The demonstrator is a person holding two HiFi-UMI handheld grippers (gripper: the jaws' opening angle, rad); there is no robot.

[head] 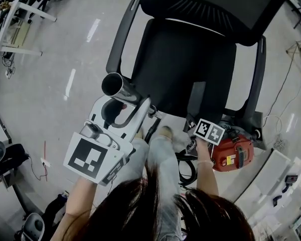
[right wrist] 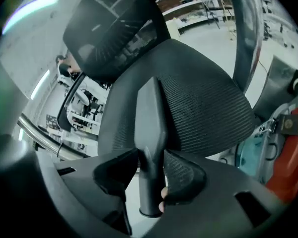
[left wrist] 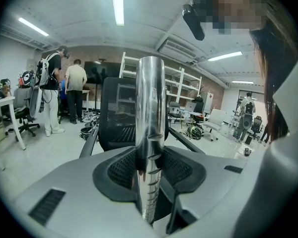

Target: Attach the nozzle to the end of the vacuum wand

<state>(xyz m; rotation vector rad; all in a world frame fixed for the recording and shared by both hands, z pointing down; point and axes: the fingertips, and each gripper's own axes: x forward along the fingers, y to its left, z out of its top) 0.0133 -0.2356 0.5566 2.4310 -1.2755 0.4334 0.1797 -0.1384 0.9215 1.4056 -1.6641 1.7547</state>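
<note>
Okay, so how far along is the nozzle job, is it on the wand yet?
Not yet. Done: both parts are picked up. In hand: the left gripper is shut on the chrome wand, its open end bare; the right gripper is shut on the black nozzle. Left: bring the two together and push the nozzle onto the wand's end.

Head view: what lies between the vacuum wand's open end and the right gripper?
The black chair seat, seen in the head view; the vacuum wand and the right gripper gripping the nozzle are apart.
</note>
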